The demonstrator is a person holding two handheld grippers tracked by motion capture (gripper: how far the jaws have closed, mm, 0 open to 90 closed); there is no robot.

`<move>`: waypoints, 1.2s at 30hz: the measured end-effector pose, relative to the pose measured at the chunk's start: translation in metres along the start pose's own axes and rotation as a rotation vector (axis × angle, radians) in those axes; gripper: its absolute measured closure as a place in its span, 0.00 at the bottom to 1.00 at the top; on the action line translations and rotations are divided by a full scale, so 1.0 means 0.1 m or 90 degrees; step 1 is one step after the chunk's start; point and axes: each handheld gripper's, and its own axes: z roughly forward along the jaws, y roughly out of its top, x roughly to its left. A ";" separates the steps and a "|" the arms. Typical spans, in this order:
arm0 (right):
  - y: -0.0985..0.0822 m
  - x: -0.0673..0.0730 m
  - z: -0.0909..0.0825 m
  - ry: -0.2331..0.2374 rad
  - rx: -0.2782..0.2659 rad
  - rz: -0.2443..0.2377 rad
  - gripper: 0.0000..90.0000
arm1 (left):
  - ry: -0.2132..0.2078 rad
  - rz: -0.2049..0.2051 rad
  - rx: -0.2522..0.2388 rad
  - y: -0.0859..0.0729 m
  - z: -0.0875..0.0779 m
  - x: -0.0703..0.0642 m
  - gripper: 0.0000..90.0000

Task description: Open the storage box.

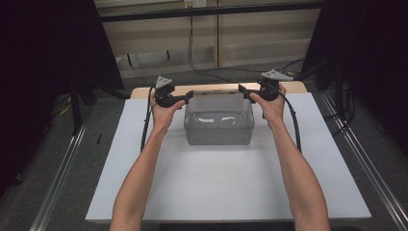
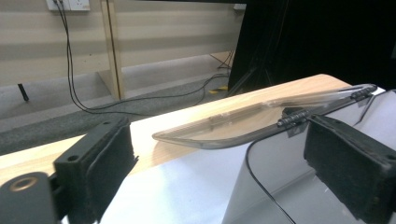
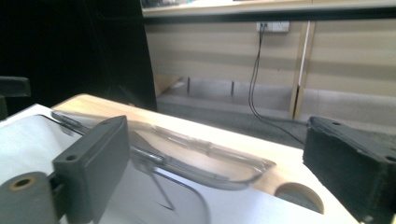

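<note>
- High view, nearest: two bare forearms rise from the near edge over a white sheet [image 1: 211, 187] that covers most of a pale wooden table [image 1: 144, 91].
- Mid-table: a clear plastic box [image 1: 219, 125], rectangular with rounded corners and smooth glossy walls, sits on the sheet, long axis left to right.
- Far rim of the box: its transparent lid [image 1: 216, 90] [image 2: 261, 119] [image 3: 201, 154] stands tilted open, a thin moulded panel hinged along the far side.
- Left gripper [image 1: 185, 96] [image 2: 224, 158]: at the box's far left corner, black padded jaws wide apart and holding nothing; the lid lies ahead of them, not between.
- Right gripper [image 1: 244, 90] [image 3: 215, 163]: at the far right corner, jaws equally spread and empty, lid edge just beyond.
- Judgement: both hands sit about equally near the lid, one per end, so any grasp would close inward along its long axis.
</note>
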 end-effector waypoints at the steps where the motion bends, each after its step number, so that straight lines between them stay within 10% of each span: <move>1: 0.00 0.02 -0.01 -0.005 0.001 -0.004 0.03 | -0.003 -0.004 -0.006 0.01 -0.02 -0.01 0.07; 11: -0.04 0.11 -0.27 -0.026 -0.016 -0.026 0.01 | -0.044 -0.019 -0.048 -0.03 -0.29 -0.12 0.05; 36: -0.11 0.29 -0.73 -0.026 -0.056 -0.053 0.01 | -0.026 0.003 -0.080 -0.22 -0.91 -0.21 0.04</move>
